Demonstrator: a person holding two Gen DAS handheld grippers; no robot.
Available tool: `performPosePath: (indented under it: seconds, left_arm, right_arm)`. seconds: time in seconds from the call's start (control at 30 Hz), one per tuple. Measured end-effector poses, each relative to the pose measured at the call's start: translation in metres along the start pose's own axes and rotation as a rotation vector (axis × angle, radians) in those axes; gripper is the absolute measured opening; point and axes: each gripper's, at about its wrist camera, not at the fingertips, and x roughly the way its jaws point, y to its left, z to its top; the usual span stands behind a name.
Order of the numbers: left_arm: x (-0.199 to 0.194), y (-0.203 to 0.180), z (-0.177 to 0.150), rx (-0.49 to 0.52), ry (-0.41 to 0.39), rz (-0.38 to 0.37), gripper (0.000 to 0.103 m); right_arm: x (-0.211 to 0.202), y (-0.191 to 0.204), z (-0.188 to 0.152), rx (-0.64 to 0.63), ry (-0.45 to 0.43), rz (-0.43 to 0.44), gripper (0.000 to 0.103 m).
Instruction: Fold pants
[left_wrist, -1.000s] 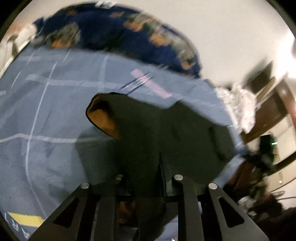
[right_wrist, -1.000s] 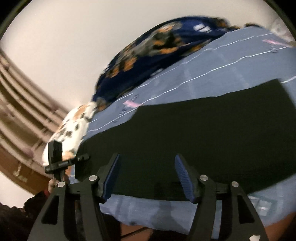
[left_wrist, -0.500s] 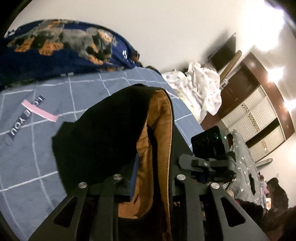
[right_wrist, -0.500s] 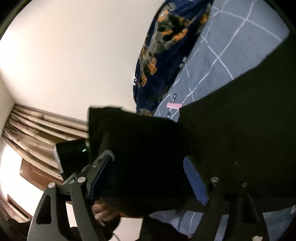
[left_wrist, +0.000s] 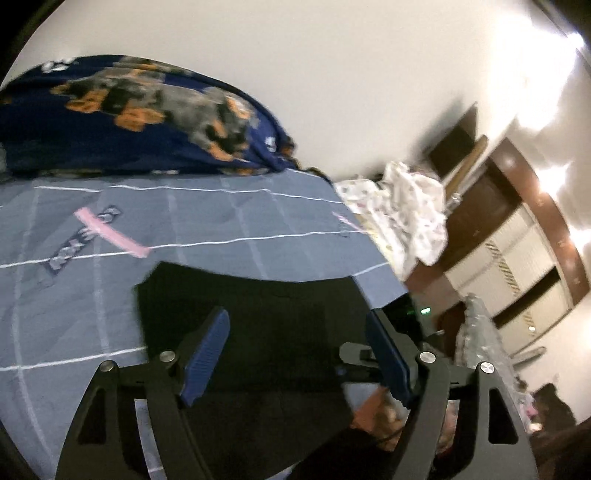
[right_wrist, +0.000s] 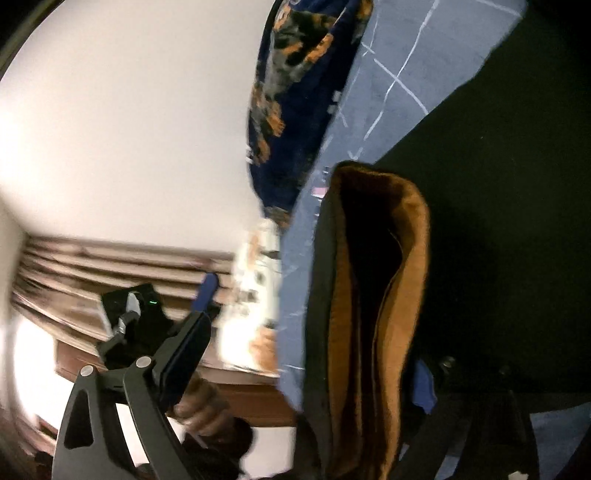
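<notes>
The black pants (left_wrist: 266, 295) lie on the blue checked bedsheet (left_wrist: 207, 221) in the left wrist view. My left gripper (left_wrist: 297, 317) hovers over them with its jaws opening, and no cloth is pinched between the blue pads (left_wrist: 205, 350). In the right wrist view the pants (right_wrist: 517, 184) fill the right side. Their waist end with orange-brown lining (right_wrist: 413, 236) stands up between the fingers of my right gripper (right_wrist: 314, 332). Those jaws are opening too; the left finger (right_wrist: 184, 343) is clear of the cloth and the right one is mostly hidden behind it.
A dark blue blanket with a dog print (left_wrist: 140, 118) is heaped at the bed's far side. White patterned bedding (left_wrist: 406, 218) lies past the bed's right edge, near dark wooden cabinets (left_wrist: 517, 240). A hand (right_wrist: 199, 406) holds the other gripper's handle.
My left gripper has let go of the lined waist end and opened wide; the pants now lie flat under it. The right gripper has rolled and widened, with the waist end between its fingers.
</notes>
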Motion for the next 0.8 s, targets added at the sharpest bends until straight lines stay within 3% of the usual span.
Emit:
performPosePath:
  seconds: [0.07,0.1,0.23,0.3,0.4,0.6,0.8]
  left_arm:
    - [-0.004,0.008,-0.011,0.014,0.010,0.062,0.077]
    - [-0.004,0.013,-0.018,0.018,0.020,0.095,0.077]
    - [-0.005,0.026,-0.038,-0.001,0.060,0.156,0.077]
    - [-0.006,0.029,-0.043,-0.019,0.061,0.157,0.077]
    - [0.005,0.027,-0.045,-0.031,0.079,0.145,0.077]
    - [0.047,0.007,-0.046,0.014,0.133,0.113,0.077]
    - [0.087,0.002,-0.050,0.055,0.200,0.123,0.077]
  right_arm:
    - [0.007,0.007,-0.001,-0.055,0.023,-0.116,0.045]
    - [0.011,0.006,0.000,-0.066,0.044,-0.181,0.015]
    - [-0.002,0.018,0.011,-0.107,0.022,-0.219,0.015]
    - [-0.025,0.025,0.021,-0.095,-0.014,-0.166,0.014]
    - [-0.074,0.032,0.042,-0.116,-0.086,-0.175,0.014]
    - [-0.160,-0.020,0.075,-0.033,-0.164,-0.326,0.014]
    - [-0.184,-0.065,0.084,0.026,-0.202,-0.317,0.014]
